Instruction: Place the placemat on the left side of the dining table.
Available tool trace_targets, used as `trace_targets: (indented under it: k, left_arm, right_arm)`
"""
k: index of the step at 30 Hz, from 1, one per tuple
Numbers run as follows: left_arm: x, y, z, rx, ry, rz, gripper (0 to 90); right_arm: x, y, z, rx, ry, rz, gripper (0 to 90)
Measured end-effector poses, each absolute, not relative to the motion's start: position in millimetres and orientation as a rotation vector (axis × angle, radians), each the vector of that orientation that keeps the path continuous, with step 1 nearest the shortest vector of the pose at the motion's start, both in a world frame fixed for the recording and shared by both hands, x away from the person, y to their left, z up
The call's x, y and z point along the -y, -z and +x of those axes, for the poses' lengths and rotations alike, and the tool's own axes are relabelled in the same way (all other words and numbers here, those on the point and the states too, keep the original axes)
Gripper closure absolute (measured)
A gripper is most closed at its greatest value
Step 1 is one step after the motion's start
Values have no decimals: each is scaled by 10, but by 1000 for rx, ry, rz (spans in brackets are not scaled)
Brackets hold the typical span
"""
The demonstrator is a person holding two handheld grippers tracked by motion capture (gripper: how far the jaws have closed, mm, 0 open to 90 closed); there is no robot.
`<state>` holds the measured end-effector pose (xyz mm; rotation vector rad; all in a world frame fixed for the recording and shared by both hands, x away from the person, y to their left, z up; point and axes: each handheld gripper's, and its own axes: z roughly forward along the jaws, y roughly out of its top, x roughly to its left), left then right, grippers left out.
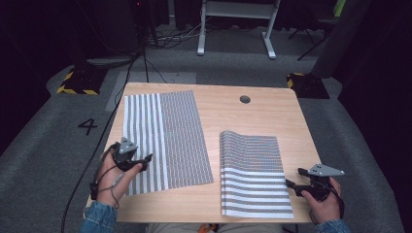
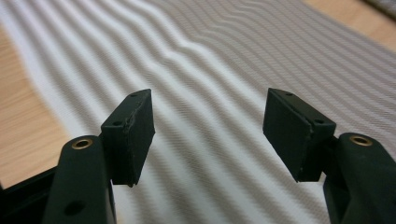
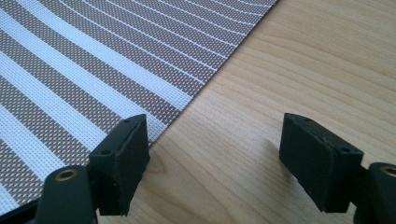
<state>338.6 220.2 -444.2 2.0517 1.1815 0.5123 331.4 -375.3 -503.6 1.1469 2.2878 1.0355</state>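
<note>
two woven striped mats, left mat and right mat, lie lengthwise away from the person on the wooden table; left gripper and right gripper both gape, holding nothing.

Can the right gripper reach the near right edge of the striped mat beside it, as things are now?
Probably yes. The right gripper is open just beside the right-hand striped mat, whose edge lies flat on the bare table, and nothing stands between them.

Lab or studio, black curtains, floor cables, hazard-taped weights
</note>
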Motion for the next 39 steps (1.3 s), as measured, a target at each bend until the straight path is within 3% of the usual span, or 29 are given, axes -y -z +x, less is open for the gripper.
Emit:
trace_targets:
  k: [3,9,18,20,24,33,36,39]
  left_arm:
    - [-1844,4457,3254,-1137,-422,2079,343]
    - [-1157,4569,3176,-1000,-400,2129,330]
    - [-676,4838,3378,-989,-380,2174,324]
    - [-659,4919,3416,-1001,-395,2236,358]
    - [-707,4984,3424,-1012,-374,2184,443]
    - [-739,5007,3415,-1010,-391,2156,533]
    - [-768,5008,3427,-1024,-405,2142,621]
    - [-837,5003,3444,-1020,-426,2145,779]
  right_arm:
    - [3753,5035,3313,-2287,-1035,1148,242]
    - [3755,5036,3313,-2290,-1033,1143,242]
    - [3755,5036,3313,-2292,-1035,1141,241]
    - [3755,5036,3313,-2292,-1036,1142,241]
    - [3754,5036,3312,-2293,-1036,1140,240]
    - [3753,5036,3309,-2291,-1034,1141,240]
    - [3754,5035,3309,-2293,-1035,1140,240]
    - [3755,5035,3308,-2293,-1034,1137,240]
